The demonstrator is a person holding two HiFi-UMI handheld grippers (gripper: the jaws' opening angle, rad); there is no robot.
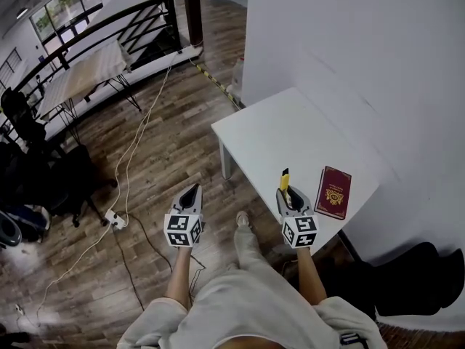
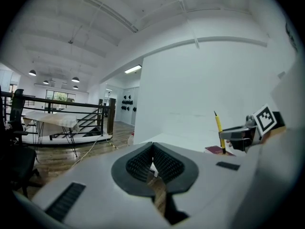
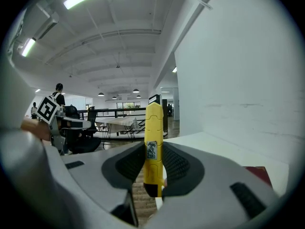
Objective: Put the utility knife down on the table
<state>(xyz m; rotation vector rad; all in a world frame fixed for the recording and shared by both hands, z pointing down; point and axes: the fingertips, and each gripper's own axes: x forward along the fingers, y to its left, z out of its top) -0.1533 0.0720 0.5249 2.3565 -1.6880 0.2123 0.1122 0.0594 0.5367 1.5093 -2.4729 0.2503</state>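
Observation:
My right gripper (image 1: 288, 192) is shut on a yellow utility knife (image 1: 285, 181), which stands upright between the jaws and hangs over the near edge of the white table (image 1: 290, 133). In the right gripper view the knife (image 3: 153, 142) rises straight up from the black pads, with the gripper (image 3: 152, 163) closed round its lower half. My left gripper (image 1: 190, 195) is over the wooden floor, left of the table, with its jaws shut and nothing in them. In the left gripper view the gripper (image 2: 153, 157) shows its pads meeting, and the knife (image 2: 219, 130) appears at the right.
A dark red booklet (image 1: 333, 192) lies on the table's near right part, just right of the knife. A white wall (image 1: 363, 57) stands behind the table. Cables and a power strip (image 1: 115, 219) lie on the floor at the left. Chairs and a trestle table stand further left.

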